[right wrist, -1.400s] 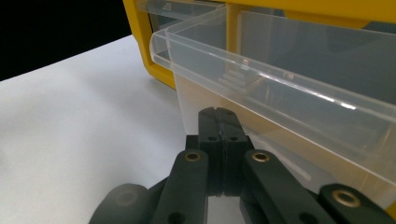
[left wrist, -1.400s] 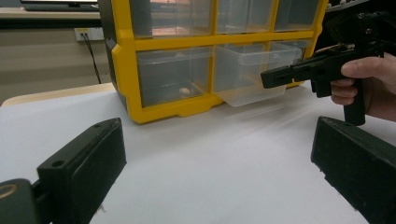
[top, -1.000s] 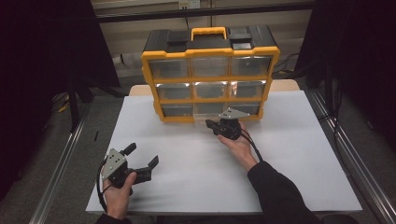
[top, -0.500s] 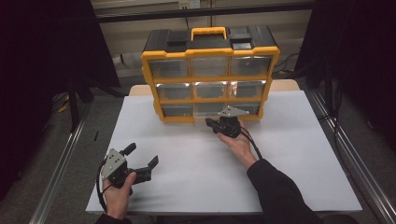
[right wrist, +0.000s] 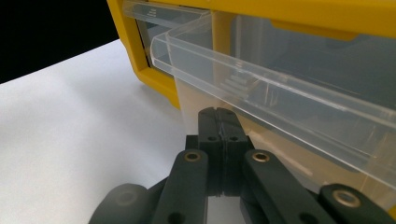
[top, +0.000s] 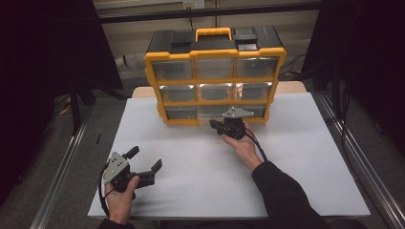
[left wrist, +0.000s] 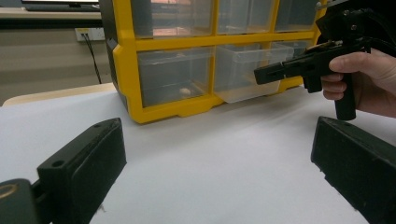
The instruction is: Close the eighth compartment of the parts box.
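A yellow organizer (top: 215,81) (left wrist: 123,60) with clear drawers stands at the back of the white table. Its bottom middle drawer (top: 210,110) (left wrist: 245,70) (right wrist: 280,93) is pulled out a little. My right gripper (top: 213,124) (left wrist: 261,74) (right wrist: 218,114) is shut, pads pressed together with nothing visible between them. Its tips sit right at that drawer's front, just under the rim. My left gripper (top: 145,158) (left wrist: 217,154) rests near the table's front left corner, jaws wide open and empty, pointing toward the organizer.
The white table top (top: 200,167) lies bare between the two hands. A small pale item (left wrist: 185,90) lies in the bottom left drawer. Metal rails (top: 62,171) run along both sides of the table, with dark space beyond.
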A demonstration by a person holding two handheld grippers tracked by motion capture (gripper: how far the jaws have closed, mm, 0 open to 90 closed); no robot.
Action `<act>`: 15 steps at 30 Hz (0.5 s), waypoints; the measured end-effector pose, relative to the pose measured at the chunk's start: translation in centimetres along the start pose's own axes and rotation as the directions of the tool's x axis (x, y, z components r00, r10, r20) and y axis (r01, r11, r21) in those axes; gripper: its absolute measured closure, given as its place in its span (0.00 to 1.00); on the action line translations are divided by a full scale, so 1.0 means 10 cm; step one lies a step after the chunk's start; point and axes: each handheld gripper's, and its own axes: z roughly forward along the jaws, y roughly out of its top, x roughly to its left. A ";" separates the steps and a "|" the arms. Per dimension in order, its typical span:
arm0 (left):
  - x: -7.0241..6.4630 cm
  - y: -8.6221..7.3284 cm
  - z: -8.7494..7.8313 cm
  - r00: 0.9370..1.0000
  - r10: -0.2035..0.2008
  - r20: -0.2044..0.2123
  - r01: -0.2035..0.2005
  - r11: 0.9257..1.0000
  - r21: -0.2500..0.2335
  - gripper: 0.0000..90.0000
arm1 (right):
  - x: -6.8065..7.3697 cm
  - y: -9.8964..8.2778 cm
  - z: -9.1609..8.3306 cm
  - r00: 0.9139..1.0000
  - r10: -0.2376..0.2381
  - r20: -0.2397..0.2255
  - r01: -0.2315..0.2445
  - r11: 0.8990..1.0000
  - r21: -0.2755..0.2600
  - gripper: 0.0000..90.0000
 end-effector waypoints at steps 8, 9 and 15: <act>0.01 0.00 0.00 1.000 -0.002 0.006 0.002 1.000 -0.002 0.03 | -0.01 0.01 0.01 1.000 0.004 0.004 -0.004 1.000 0.002 1.00; 0.00 0.00 0.00 1.000 -0.002 -0.002 0.002 1.000 0.000 0.03 | -0.01 0.01 0.01 1.000 0.005 0.005 -0.005 1.000 0.002 1.00; 0.00 0.00 0.00 1.000 -0.009 0.000 0.009 1.000 -0.001 0.03 | -0.02 0.03 0.02 1.000 0.010 0.008 -0.010 1.000 -0.003 1.00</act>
